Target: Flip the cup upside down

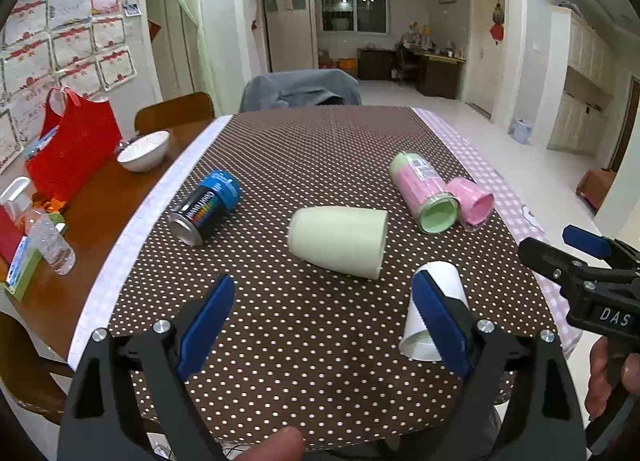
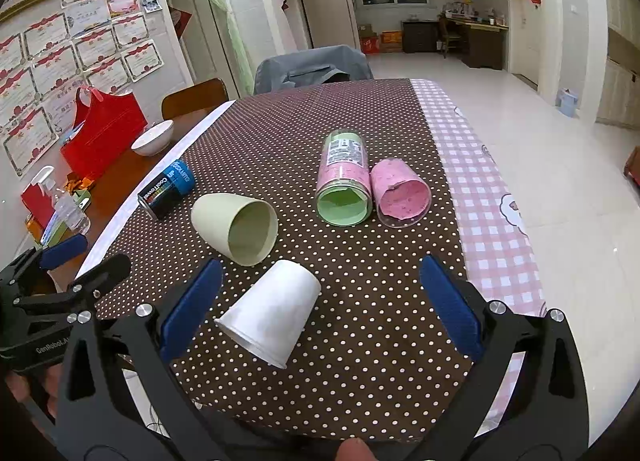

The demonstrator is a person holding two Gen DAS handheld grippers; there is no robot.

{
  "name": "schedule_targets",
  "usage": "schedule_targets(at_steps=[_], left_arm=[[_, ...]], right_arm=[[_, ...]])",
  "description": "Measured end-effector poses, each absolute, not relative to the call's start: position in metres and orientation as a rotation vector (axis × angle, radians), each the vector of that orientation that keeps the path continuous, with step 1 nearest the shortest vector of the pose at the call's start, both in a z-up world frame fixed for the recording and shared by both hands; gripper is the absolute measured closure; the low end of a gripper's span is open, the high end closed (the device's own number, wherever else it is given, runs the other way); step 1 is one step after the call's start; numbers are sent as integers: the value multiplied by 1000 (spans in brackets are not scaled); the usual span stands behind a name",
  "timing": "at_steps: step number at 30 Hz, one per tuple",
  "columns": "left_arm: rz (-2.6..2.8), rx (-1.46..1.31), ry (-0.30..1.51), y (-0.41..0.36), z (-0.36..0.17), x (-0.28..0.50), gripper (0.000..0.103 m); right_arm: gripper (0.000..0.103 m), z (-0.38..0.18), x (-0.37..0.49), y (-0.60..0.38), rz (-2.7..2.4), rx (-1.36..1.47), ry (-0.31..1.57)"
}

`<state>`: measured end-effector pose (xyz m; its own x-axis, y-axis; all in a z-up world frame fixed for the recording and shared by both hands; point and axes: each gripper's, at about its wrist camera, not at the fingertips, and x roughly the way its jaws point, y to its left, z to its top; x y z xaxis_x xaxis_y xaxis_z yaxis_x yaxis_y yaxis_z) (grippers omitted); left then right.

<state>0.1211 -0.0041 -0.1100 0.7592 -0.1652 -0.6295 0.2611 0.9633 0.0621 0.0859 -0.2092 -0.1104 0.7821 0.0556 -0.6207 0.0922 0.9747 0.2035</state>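
A white paper cup [image 2: 272, 317] lies on its side on the dotted tablecloth, mouth toward me; it also shows in the left wrist view [image 1: 434, 301], partly behind a blue pad. A pale green cup [image 1: 340, 243] [image 2: 236, 227] lies on its side beyond it. My left gripper [image 1: 320, 317] is open and empty over the near cloth, the white cup at its right finger. My right gripper [image 2: 320, 301] is open, the white cup lying between its fingers, untouched. The right gripper also shows in the left wrist view [image 1: 576, 257].
A green-pink tube [image 2: 344, 185], a pink cup [image 2: 400, 193] and a blue-black can [image 1: 206, 207] lie on the cloth. A white bowl [image 1: 144, 151], red bag [image 1: 72, 145] and a bottle [image 1: 52, 245] stand on the wooden table at left. A chair [image 1: 300, 91] is behind.
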Motion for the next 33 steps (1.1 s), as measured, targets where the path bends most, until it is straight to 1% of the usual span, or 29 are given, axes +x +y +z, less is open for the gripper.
schedule_targets(at_steps=[21, 25, 33], left_arm=[[-142, 85, 640, 40, -121, 118, 13], [-128, 60, 641, 52, -125, 118, 13], [-101, 37, 643, 68, -136, 117, 13]], right_arm=[[6, -118, 101, -187, 39, 227, 767], [6, -129, 112, -183, 55, 243, 833], [6, -156, 138, -182, 89, 359, 989]])
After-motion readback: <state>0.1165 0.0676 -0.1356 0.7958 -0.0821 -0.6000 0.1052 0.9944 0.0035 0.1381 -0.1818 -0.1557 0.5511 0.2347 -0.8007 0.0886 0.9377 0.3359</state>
